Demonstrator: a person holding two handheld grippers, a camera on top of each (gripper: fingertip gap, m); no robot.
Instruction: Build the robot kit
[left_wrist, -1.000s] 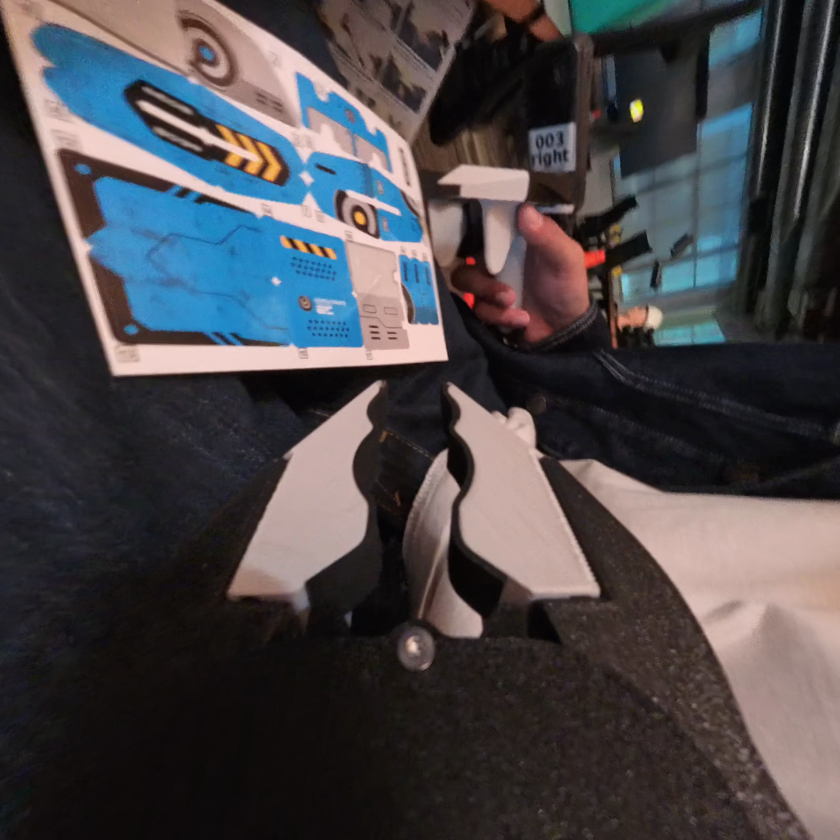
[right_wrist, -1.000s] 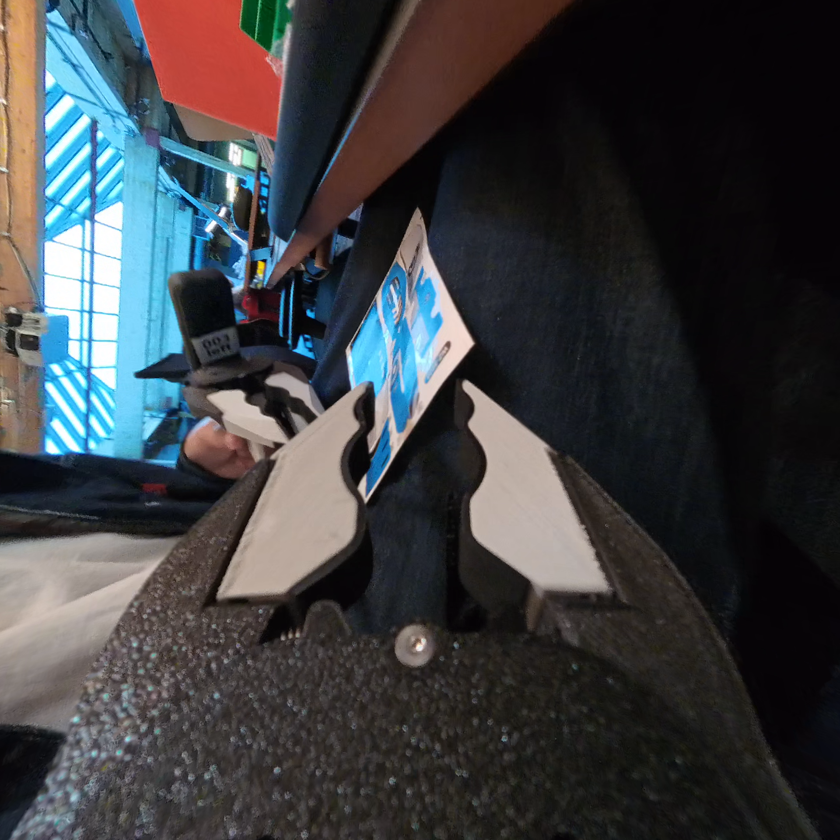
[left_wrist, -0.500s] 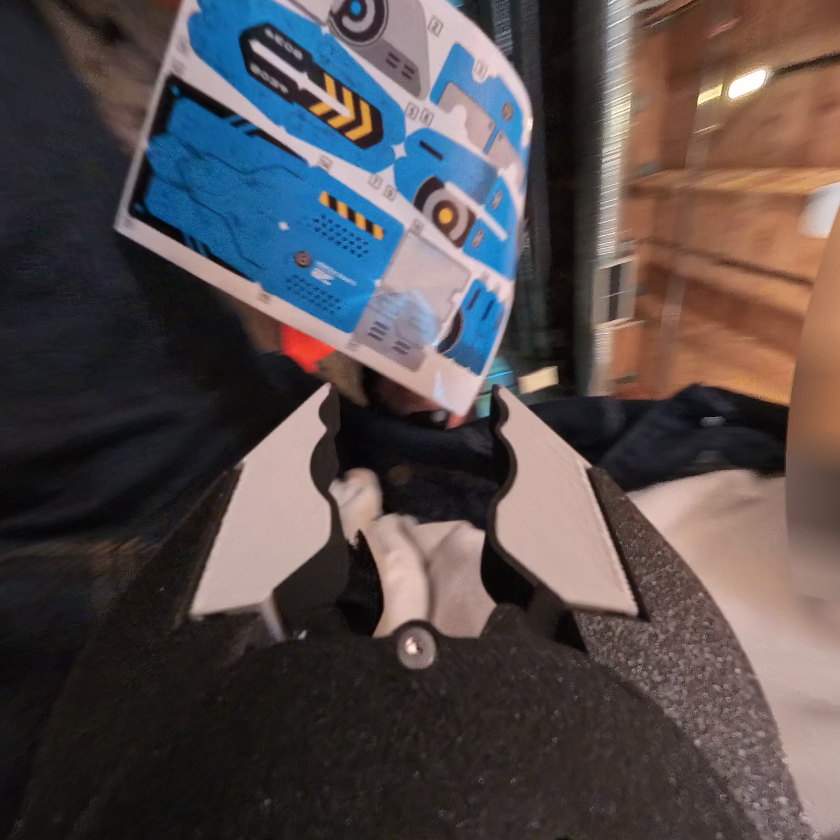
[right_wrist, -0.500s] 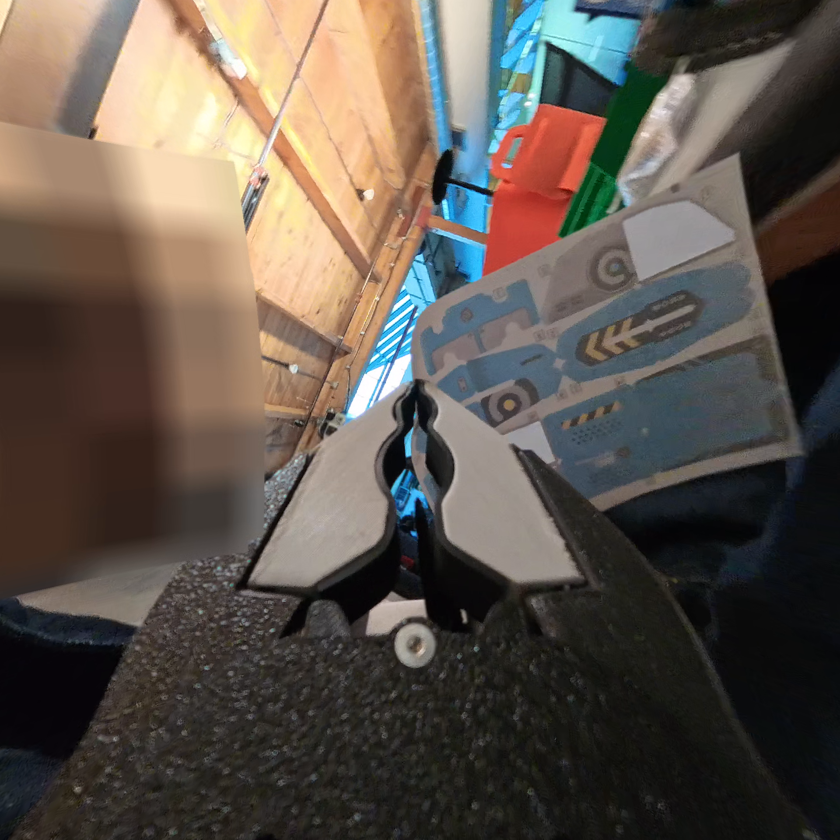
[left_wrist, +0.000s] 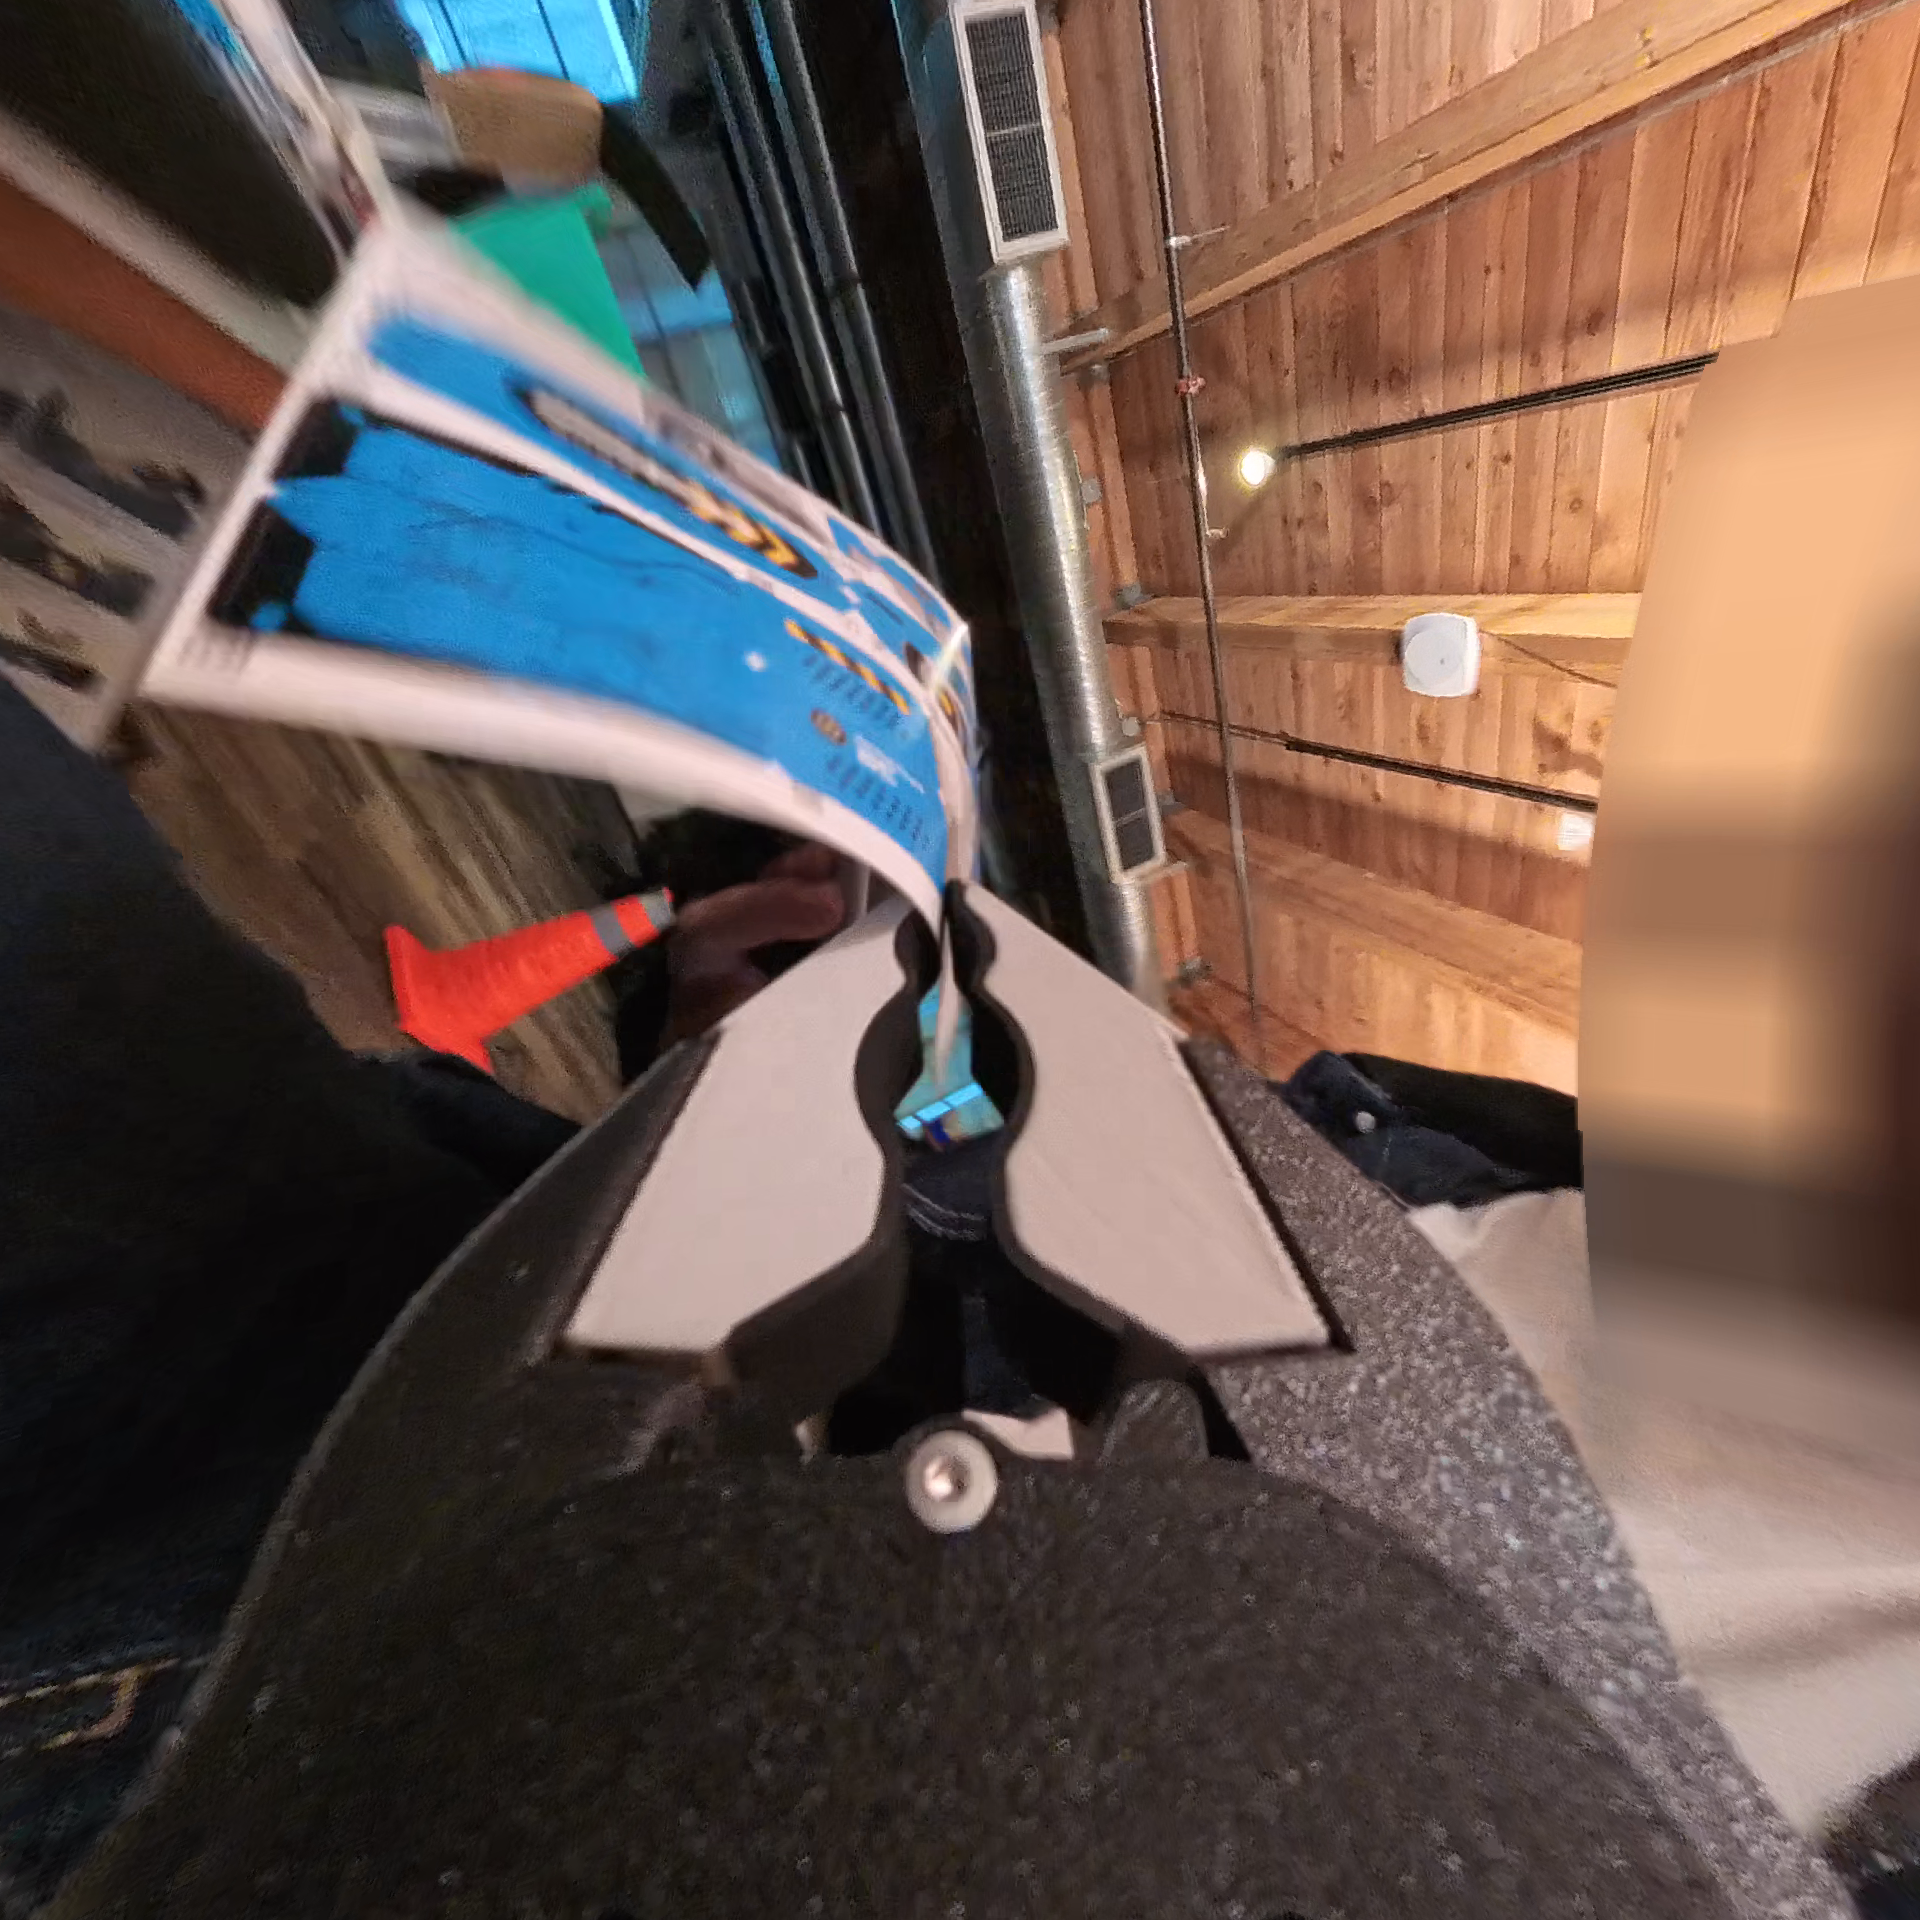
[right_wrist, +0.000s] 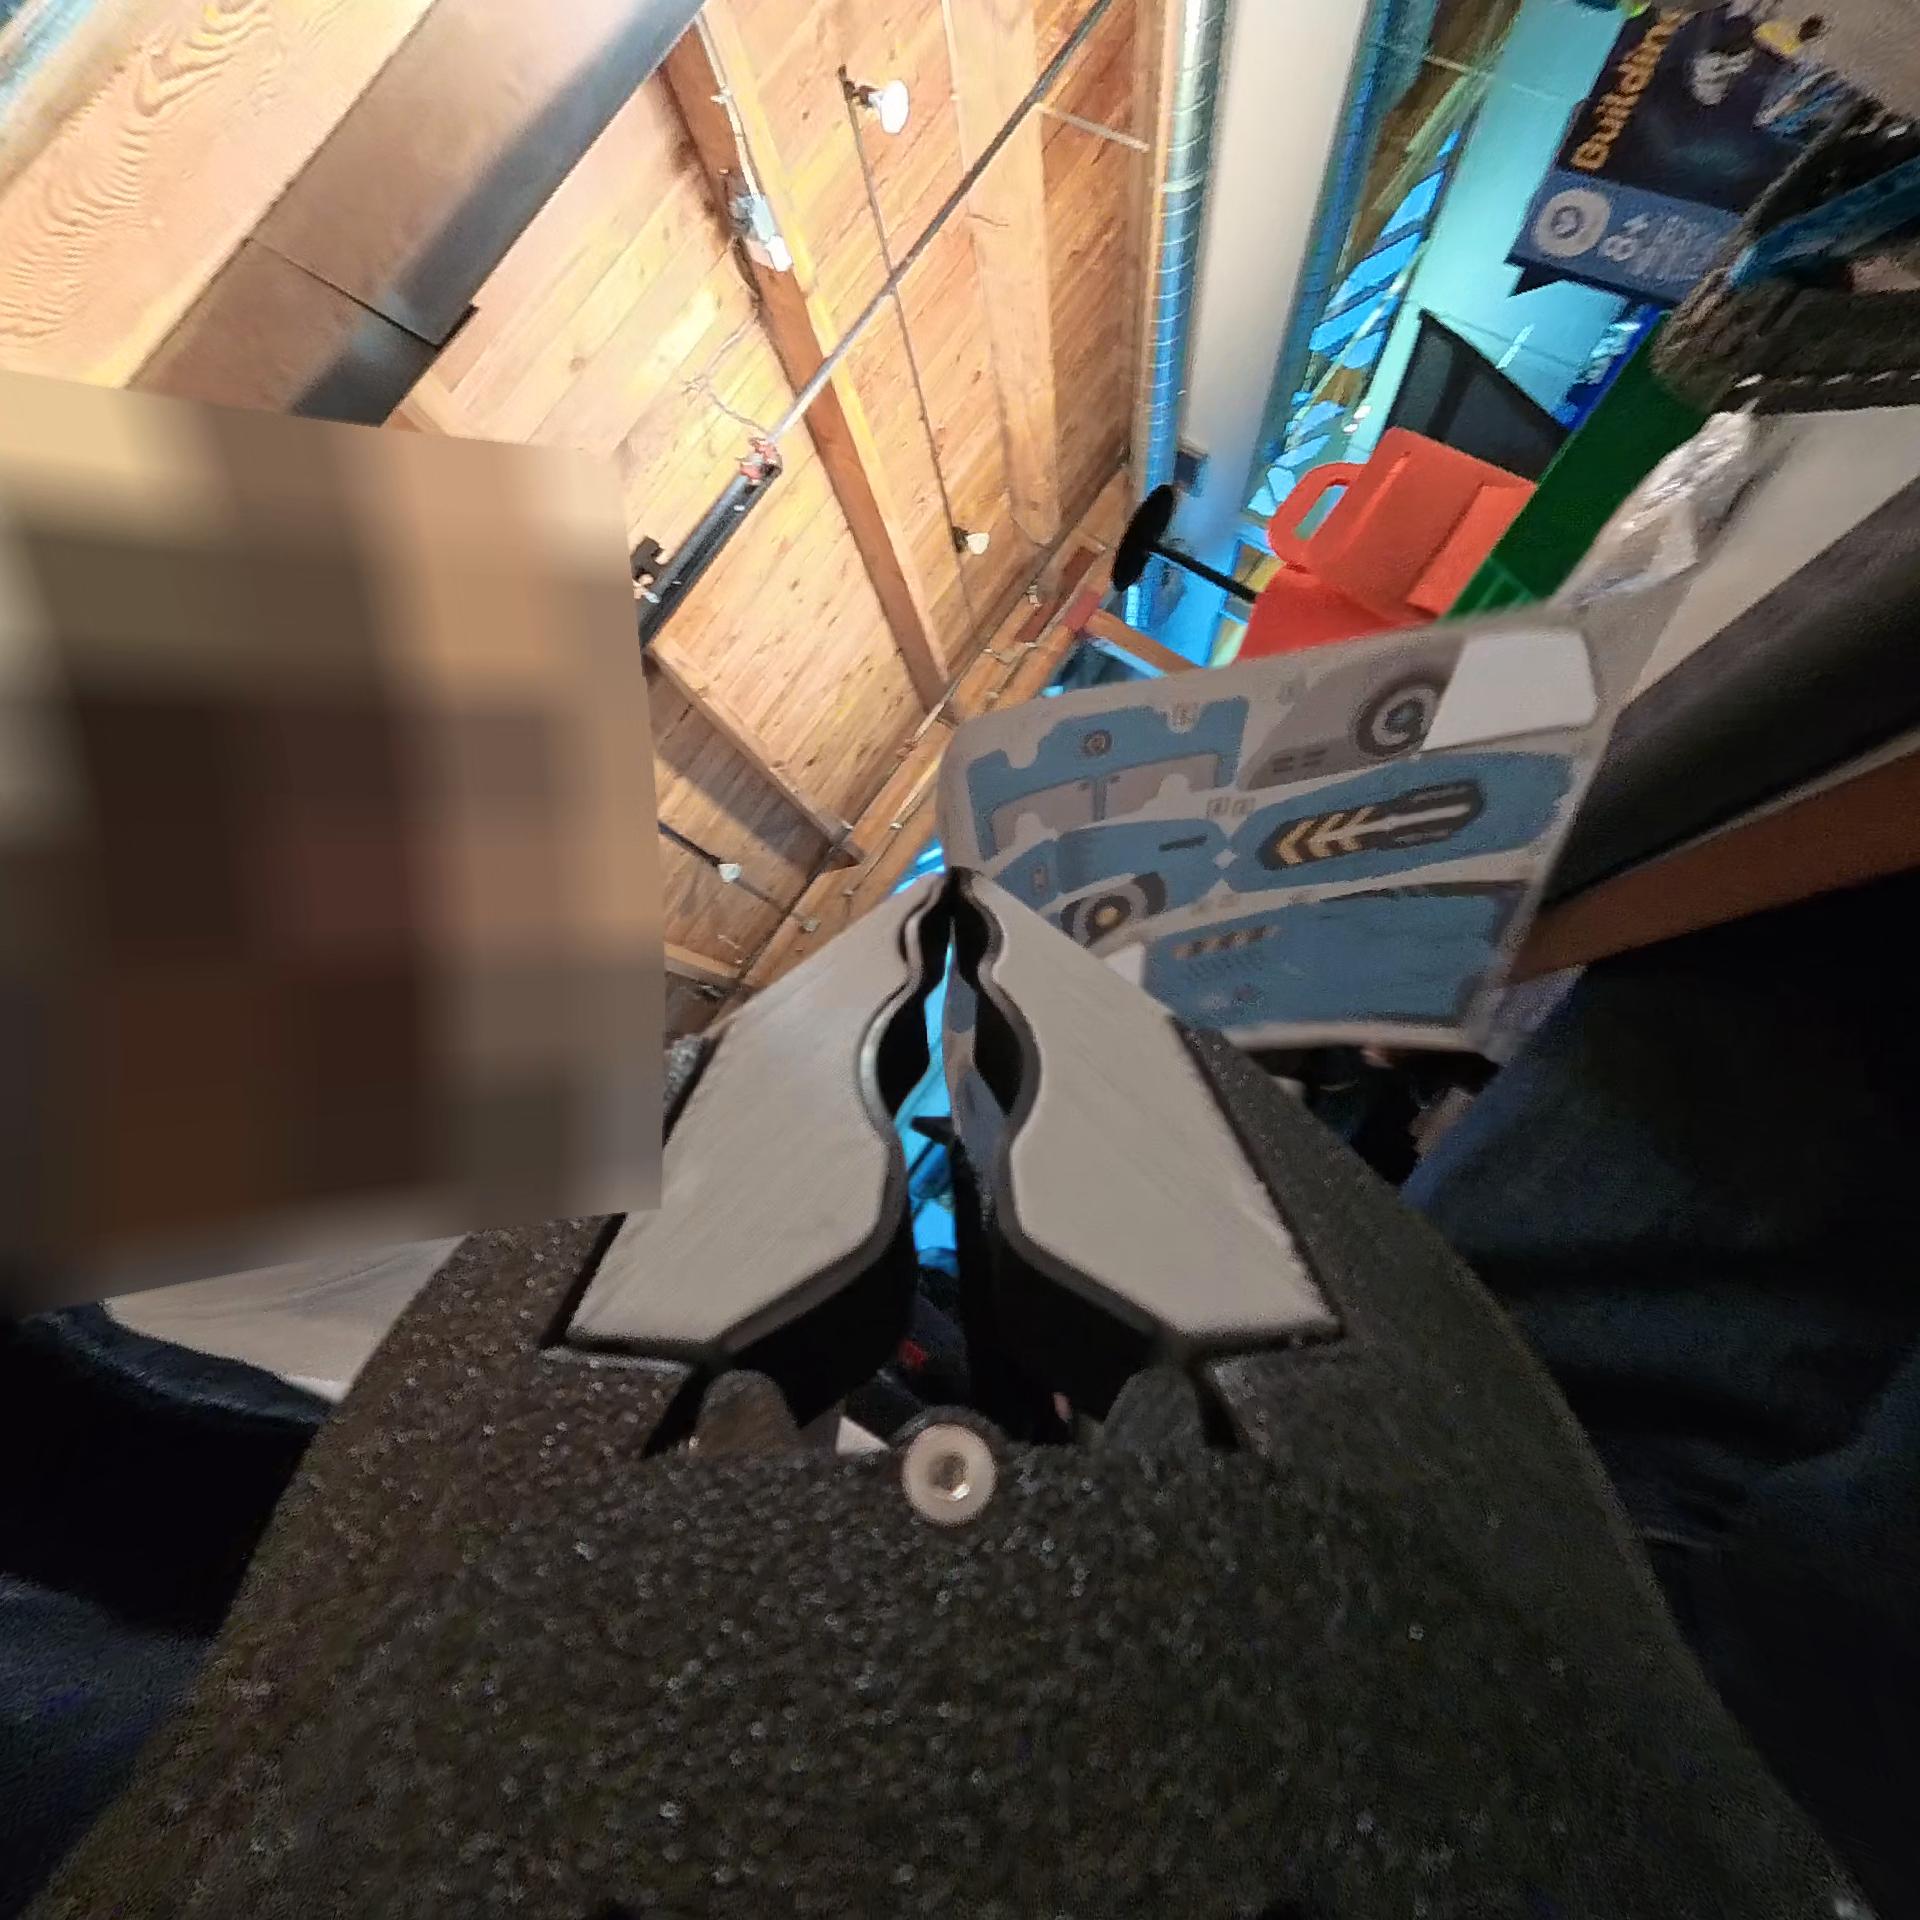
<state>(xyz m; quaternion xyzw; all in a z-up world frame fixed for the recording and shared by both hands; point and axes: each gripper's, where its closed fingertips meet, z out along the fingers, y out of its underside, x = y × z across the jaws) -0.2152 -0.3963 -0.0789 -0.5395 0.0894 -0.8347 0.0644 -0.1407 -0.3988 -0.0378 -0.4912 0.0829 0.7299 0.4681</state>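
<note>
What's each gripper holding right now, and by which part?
Both hold the same blue printed sticker sheet. The left gripper is shut on one edge of it at the fingertips; the right gripper pinches an edge of the sheet too.

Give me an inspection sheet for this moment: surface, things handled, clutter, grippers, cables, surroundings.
Surface: no worktop in clear view; dark denim and pale cloth lie below the grippers.
Things handled: one sticker sheet printed in blue, grey and black, bent in an arc in the air.
Clutter: orange traffic cone on the wood floor; red box and green box beyond.
Grippers: left gripper shut on the sheet's edge; right gripper shut on an edge of the same sheet.
Cables: nothing seen at the grippers.
Surroundings: wood-plank ceiling, metal duct, spot lamp.
</note>
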